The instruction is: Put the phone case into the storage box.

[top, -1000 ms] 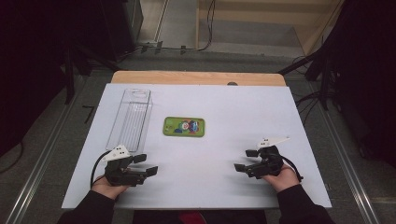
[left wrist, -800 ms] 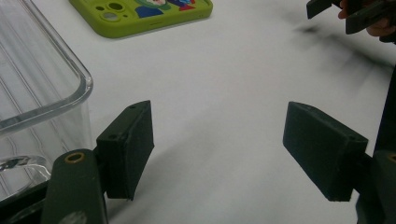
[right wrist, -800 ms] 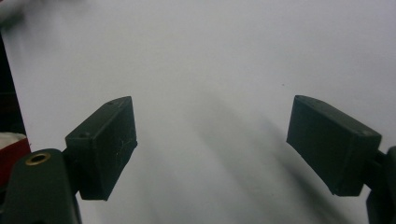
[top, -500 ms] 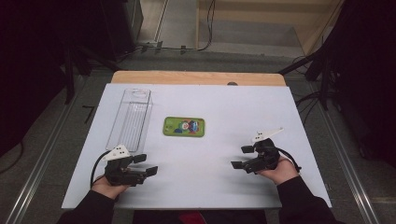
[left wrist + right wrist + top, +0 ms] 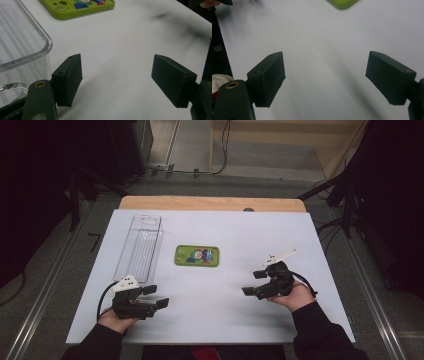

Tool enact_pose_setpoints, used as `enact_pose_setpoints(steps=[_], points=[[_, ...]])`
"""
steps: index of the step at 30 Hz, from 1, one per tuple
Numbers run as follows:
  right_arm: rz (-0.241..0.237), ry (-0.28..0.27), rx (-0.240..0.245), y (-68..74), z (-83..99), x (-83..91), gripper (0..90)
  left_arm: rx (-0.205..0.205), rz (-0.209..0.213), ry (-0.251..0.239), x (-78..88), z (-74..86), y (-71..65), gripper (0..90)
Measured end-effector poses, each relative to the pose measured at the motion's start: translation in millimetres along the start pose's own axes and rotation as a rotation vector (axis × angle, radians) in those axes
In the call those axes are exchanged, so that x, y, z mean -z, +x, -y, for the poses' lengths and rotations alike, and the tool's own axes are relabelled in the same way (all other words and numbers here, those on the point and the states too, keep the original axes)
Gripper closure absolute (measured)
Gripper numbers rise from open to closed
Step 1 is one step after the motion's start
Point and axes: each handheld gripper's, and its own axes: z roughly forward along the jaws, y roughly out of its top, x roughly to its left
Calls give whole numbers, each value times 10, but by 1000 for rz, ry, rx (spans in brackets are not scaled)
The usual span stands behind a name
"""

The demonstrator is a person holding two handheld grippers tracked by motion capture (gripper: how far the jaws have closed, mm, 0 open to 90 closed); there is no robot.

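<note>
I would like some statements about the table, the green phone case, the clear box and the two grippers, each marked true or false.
1. The green phone case lies inside the clear box. False: it lies on the white table, beside the box, apart from it.
2. The left gripper is open and holds nothing. True.
3. The right gripper is shut on the phone case. False: it is open and empty, apart from the case.
4. The clear box is empty. True.
5. Each gripper is held in a hand that comes in from the near edge of the table. True.
</note>
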Motion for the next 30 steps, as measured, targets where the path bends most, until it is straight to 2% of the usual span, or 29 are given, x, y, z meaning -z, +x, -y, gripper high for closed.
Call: enact_pose_setpoints(steps=[16,20,30], points=[[16,-7,0,-1,-275,-49,143,-3,0,-3,2,1,-6,251],[16,-25,-1,-22,-366,-41,143,-2,0,-2,1,2,-4,251],[20,-33,-9,-47,-486,-75,146,-2,1,-1,2,1,-3,251]])
